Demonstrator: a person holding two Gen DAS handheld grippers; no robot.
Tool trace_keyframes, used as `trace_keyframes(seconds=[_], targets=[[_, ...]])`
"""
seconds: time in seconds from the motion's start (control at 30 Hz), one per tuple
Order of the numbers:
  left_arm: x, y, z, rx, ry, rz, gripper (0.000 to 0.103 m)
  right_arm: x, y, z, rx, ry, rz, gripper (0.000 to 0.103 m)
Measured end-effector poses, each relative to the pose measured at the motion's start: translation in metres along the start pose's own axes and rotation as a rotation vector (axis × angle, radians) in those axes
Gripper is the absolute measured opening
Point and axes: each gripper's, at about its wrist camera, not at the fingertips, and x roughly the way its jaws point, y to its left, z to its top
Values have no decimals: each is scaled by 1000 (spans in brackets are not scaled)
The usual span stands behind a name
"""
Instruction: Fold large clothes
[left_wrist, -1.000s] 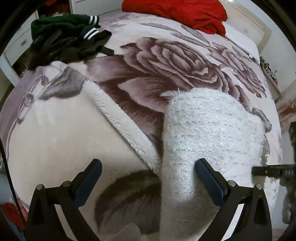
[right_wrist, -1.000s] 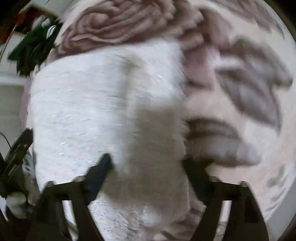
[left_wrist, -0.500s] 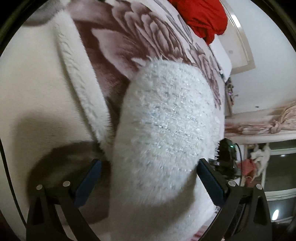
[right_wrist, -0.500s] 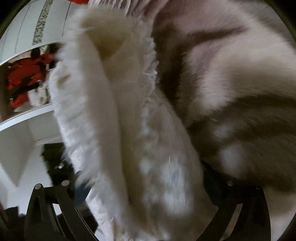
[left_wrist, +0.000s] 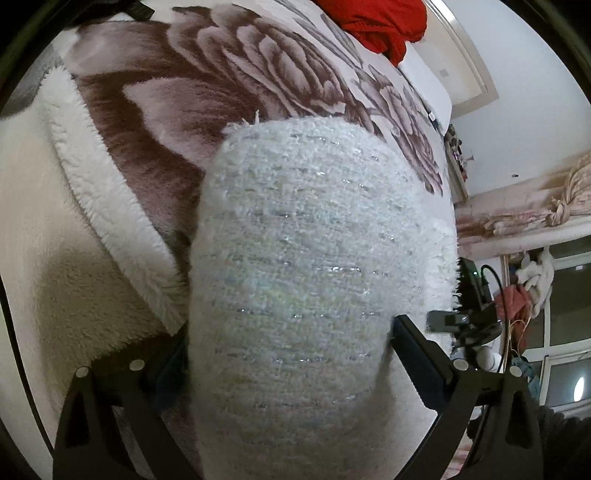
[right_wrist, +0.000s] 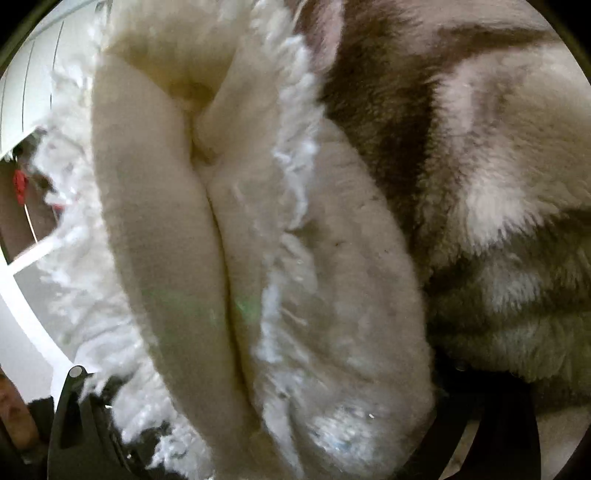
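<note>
A white fuzzy knit garment (left_wrist: 314, 258) with silver threads lies folded in a thick bundle on the flowered bed blanket (left_wrist: 229, 74). My left gripper (left_wrist: 291, 354) straddles its near end with the jaws wide; the left finger is half hidden behind the knit. My right gripper (right_wrist: 273, 398) stands wide at the bundle's layered, fringed edge (right_wrist: 332, 295), the folds filling the gap between its fingers. In the left wrist view the right gripper (left_wrist: 445, 318) shows at the garment's right side.
The blanket's cream fleece underside (left_wrist: 92, 166) is turned back on the left. A red garment (left_wrist: 376, 18) lies at the head of the bed. Past the right bed edge are a window (left_wrist: 565, 295) and clutter. A person's hand (right_wrist: 14, 417) shows at lower left.
Both cameras dropped and tilted down onto the white garment, which now fills the views. The right jaws spread wider around the bundle. The dark green clothes left the left view.
</note>
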Motion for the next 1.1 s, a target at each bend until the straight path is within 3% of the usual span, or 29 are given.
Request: trace_keyframes(seconds=[0.3,0.4,0.53,0.7,0.9,0.97,1.0,1.1], targets=[[2,9,1,-2,22,-30,101,2,-4,-15,9,-22,-50,103],[1,11,2,-8,32,-41,101,2,-3,-23,48,-89,-54,103],[1,15,8,5,58,-53,101,12,9,-43,82,-142,-55,92],[1,19,15,34,100,-79,101,10,13,-74,173,-195,3,83],[5,17,22,85,154,-103,101,12,4,-118,288,-244,73,81],[9,16,24,103,179,-110,101,12,2,-121,255,-255,-15,83],[11,16,25,109,191,-117,101,14,3,-112,210,-255,-72,90],[13,14,27,121,211,-134,101,13,-5,-110,174,-241,-84,96]])
